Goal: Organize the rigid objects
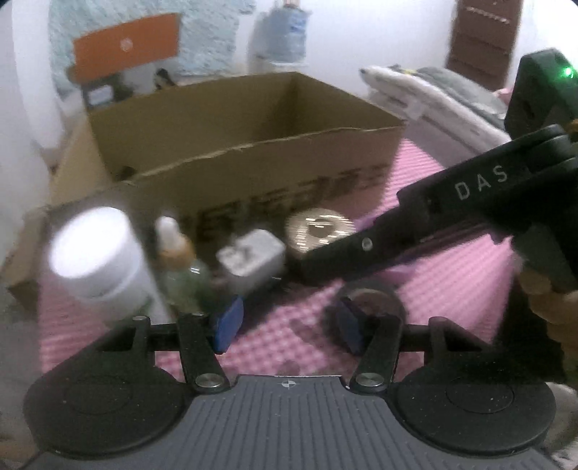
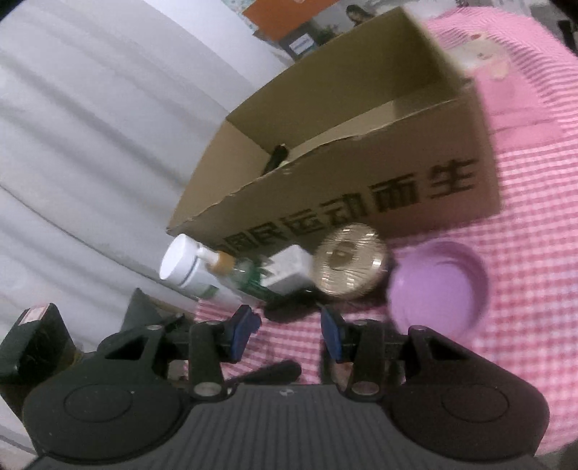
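An open cardboard box (image 1: 253, 162) stands on the pink checked cloth; it also shows in the right wrist view (image 2: 361, 173), with a dark object (image 2: 276, 155) inside. In front of it stand a white jar (image 1: 94, 253) (image 2: 184, 264), a small dropper bottle (image 1: 180, 267) (image 2: 231, 269), a white charger block (image 1: 251, 258) (image 2: 289, 271) and a gold round tin (image 1: 319, 231) (image 2: 348, 265). A purple bowl (image 2: 437, 285) lies right of the tin. My left gripper (image 1: 287, 327) is open and empty. My right gripper (image 2: 289, 330) is open and empty; its body (image 1: 451, 217) reaches toward the tin.
A white curtain (image 2: 90, 126) hangs on the left. Folded bedding (image 1: 433, 97) lies at the back right. An orange box (image 1: 126, 47) and a water bottle (image 1: 285, 32) stand behind the cardboard box. A dark ring-shaped object (image 1: 372, 293) lies by my left gripper's right finger.
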Motion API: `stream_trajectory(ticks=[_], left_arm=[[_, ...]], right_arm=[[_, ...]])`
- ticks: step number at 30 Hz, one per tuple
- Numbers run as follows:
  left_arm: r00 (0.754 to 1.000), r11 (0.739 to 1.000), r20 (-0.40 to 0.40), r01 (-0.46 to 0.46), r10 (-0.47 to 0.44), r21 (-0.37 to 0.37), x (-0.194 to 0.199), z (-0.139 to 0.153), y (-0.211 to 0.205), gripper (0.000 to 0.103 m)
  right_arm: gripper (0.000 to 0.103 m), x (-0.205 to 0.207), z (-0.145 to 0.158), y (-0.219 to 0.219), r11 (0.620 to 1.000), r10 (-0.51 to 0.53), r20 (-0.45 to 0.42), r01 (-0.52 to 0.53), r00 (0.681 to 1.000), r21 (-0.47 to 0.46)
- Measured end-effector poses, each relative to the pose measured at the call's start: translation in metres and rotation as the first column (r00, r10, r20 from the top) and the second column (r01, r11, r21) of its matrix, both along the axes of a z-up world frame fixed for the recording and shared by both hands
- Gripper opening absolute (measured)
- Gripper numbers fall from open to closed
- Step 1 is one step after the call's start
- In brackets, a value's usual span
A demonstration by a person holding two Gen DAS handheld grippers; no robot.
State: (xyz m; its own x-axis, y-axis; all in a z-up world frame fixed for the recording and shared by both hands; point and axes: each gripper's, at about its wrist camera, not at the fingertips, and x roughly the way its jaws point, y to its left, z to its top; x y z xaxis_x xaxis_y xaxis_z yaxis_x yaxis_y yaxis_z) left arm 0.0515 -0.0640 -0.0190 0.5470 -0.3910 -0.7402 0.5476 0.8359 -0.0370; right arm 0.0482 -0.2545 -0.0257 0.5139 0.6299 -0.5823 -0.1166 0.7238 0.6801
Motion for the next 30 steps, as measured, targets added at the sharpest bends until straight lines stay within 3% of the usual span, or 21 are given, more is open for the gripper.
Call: stream_trajectory(ticks=[9, 12, 17, 28, 30], left_arm=[[0.999, 0.997, 0.041, 0.009, -0.012, 0.082, 0.007, -0.012, -0.007, 0.056], [0.999, 0.995, 0.043, 0.003, -0.007, 0.104, 0.008, -0.015, -0.012, 0.050], [0.999, 0.994, 0.032, 0.026, -0.030, 0.109, -0.001, -0.011, -0.011, 0.030], [0.999, 0.986, 0.041, 0.013, -0.020, 0.164, -0.006, -0.025, -0.017, 0.029], [1.000, 0.989, 0.024, 0.011, -0.014, 0.145, -0.003, -0.025, -0.015, 0.028]], right_arm=[[0.045, 0.010, -0.005, 0.008, 0.999, -0.021, -0.029, 0.021, 0.999, 0.025], [0.045, 0.010, -0.008, 0.007, 0.999, -0.030, -0.042, 0.032, 0.999, 0.036], [0.045, 0.008, -0.011, 0.007, 0.998, -0.037, -0.050, 0.039, 0.998, 0.043], [0.045, 0.014, -0.019, 0.016, 1.000, -0.022, -0.053, 0.023, 0.998, 0.014], [0.045, 0.015, -0.019, 0.017, 1.000, -0.024, -0.052, 0.024, 0.998, 0.014]])
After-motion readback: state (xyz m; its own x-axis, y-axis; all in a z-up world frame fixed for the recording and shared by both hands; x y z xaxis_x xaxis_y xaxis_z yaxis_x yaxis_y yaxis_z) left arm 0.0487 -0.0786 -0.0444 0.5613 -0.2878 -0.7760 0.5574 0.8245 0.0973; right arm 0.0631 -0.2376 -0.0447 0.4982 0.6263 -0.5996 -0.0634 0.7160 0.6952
